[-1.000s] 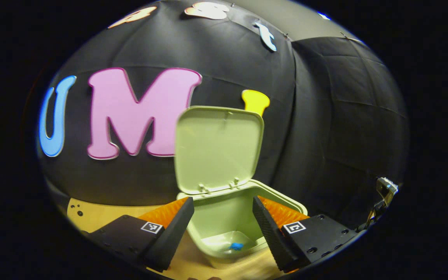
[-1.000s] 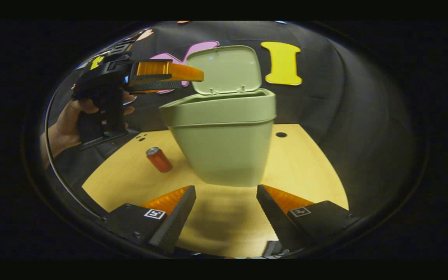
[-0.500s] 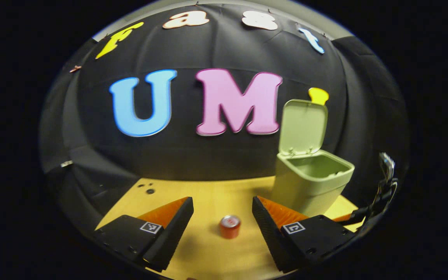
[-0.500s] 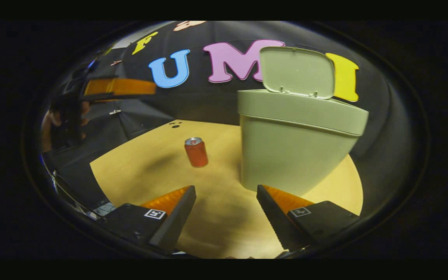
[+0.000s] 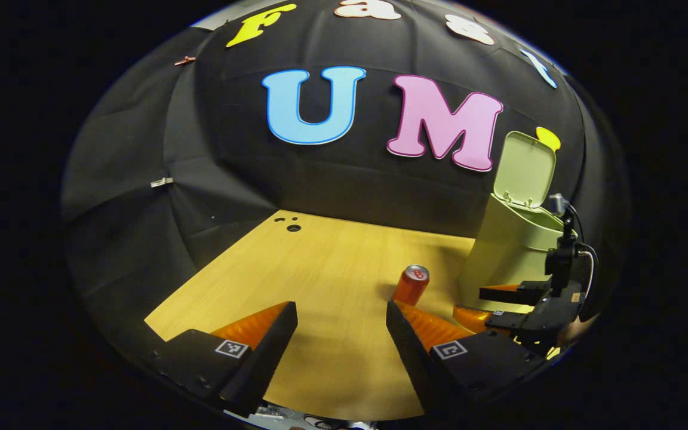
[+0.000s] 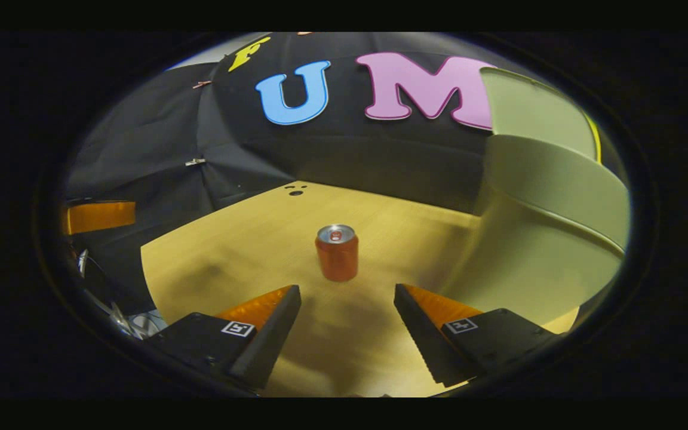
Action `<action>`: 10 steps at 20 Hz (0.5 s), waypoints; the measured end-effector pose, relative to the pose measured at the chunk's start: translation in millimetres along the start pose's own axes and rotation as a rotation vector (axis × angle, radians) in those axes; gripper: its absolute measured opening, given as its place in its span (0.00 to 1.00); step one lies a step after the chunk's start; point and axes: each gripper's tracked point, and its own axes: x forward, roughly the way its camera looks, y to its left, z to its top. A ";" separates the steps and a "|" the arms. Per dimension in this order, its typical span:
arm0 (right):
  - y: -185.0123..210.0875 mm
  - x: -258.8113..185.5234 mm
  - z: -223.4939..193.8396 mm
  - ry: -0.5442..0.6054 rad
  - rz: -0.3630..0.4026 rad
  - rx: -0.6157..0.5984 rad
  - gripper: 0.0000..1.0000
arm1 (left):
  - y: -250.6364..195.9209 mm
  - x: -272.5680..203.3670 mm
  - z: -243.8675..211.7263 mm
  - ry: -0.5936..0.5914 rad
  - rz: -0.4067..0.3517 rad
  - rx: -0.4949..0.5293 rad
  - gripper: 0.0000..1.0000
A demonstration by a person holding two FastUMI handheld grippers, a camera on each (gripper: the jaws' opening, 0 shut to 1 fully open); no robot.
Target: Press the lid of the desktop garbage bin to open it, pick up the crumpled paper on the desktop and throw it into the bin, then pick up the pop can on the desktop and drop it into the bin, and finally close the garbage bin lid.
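Note:
A red pop can (image 6: pixel 337 252) stands upright on the wooden desk, just ahead of my right gripper (image 6: pixel 347 307), which is open and empty. In the left gripper view the can (image 5: pixel 411 285) sits beyond the right finger of my open, empty left gripper (image 5: pixel 341 322). The pale green bin (image 5: pixel 514 245) stands at the right with its lid (image 5: pixel 526 169) raised; in the right gripper view the bin (image 6: pixel 547 239) looms close on the right. The right gripper (image 5: pixel 502 304) also shows low in front of the bin in the left gripper view.
The wooden desk (image 5: pixel 320 263) has small holes (image 5: pixel 289 224) near its far left corner. Black cloth walls close it in behind and to the left. A finger of the left gripper (image 6: pixel 98 216) shows at the left edge of the right gripper view.
My left gripper has swung left and back from above the open bin. The right gripper has turned left and come closer to the can, which now sits centred ahead of it.

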 end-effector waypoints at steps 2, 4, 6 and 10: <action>3.7 21.1 -1.8 0.010 -0.001 -0.007 0.99 | 9.8 -6.1 -5.3 0.005 0.025 0.003 0.96; 8.3 40.0 -4.5 0.020 0.001 -0.013 0.99 | 16.2 -10.4 -14.2 0.025 0.038 -0.011 0.96; 12.5 58.6 -7.2 0.026 -0.001 -0.014 0.99 | 22.0 -13.6 -26.5 0.055 0.057 -0.017 0.96; 9.7 94.5 -0.2 0.017 -0.023 -0.006 0.99 | 32.8 -16.1 -39.5 0.092 0.082 -0.016 0.96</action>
